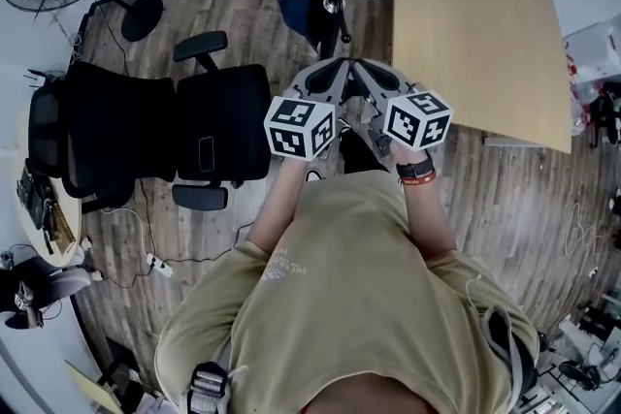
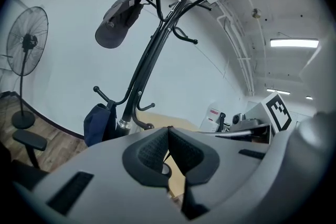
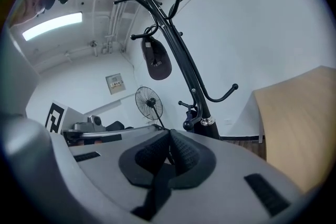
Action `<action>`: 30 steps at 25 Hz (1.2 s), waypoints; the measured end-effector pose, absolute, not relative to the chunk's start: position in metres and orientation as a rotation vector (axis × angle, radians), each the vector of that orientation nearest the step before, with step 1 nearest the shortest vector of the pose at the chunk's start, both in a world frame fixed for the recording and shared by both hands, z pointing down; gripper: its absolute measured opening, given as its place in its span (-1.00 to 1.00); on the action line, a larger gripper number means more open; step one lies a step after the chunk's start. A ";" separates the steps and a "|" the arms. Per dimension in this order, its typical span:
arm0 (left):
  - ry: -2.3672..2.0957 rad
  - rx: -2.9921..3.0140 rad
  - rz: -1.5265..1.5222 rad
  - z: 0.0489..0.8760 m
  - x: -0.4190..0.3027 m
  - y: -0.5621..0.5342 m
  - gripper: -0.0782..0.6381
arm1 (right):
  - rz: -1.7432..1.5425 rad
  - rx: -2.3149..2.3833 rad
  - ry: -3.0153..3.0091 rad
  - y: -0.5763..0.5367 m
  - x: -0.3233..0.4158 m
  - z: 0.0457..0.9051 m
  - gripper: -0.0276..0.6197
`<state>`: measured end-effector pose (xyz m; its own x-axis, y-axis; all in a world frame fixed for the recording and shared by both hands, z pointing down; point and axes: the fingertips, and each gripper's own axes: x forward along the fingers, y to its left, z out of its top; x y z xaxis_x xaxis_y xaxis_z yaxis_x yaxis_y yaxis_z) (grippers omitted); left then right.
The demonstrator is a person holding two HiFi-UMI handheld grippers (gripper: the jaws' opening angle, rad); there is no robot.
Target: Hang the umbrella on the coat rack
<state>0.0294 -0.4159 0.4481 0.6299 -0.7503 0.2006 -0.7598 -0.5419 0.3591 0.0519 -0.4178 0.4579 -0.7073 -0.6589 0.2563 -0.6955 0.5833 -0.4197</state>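
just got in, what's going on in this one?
A person stands facing a black coat rack with a tool in each hand, both raised side by side toward it. The left tool and right tool are both shut, with nothing visible between the pads. A dark cap hangs on an upper hook and a navy bag on a lower one. No umbrella shows in any view, so the hang isn't under way here.
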 end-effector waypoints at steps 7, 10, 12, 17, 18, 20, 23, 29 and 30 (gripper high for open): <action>-1.205 2.408 0.081 0.458 0.044 -0.442 -0.72 | 0.841 1.119 -2.712 -0.442 0.065 0.470 -0.86; -1.206 2.403 0.092 0.462 0.044 -0.445 -0.72 | 0.857 1.100 -2.706 -0.445 0.065 0.473 -0.86; -1.211 2.397 0.093 0.465 0.041 -0.448 -0.72 | 0.857 1.085 -2.701 -0.447 0.062 0.476 -0.86; -1.240 2.375 0.102 0.468 0.035 -0.456 -0.72 | 0.854 1.042 -2.700 -0.454 0.057 0.477 -0.86; -1.245 2.374 0.106 0.468 0.035 -0.457 -0.72 | 0.855 1.039 -2.701 -0.455 0.057 0.477 -0.86; -1.253 2.373 0.113 0.468 0.034 -0.460 -0.72 | 0.857 1.034 -2.705 -0.458 0.057 0.476 -0.86; -1.262 2.372 0.123 0.468 0.032 -0.465 -0.72 | 0.856 1.024 -2.712 -0.463 0.056 0.475 -0.86; -1.260 2.369 0.150 0.468 0.035 -0.474 -0.72 | 0.864 1.018 -2.714 -0.473 0.061 0.476 -0.86; -1.261 2.370 0.153 0.468 0.035 -0.475 -0.72 | 0.863 1.019 -2.714 -0.475 0.061 0.476 -0.86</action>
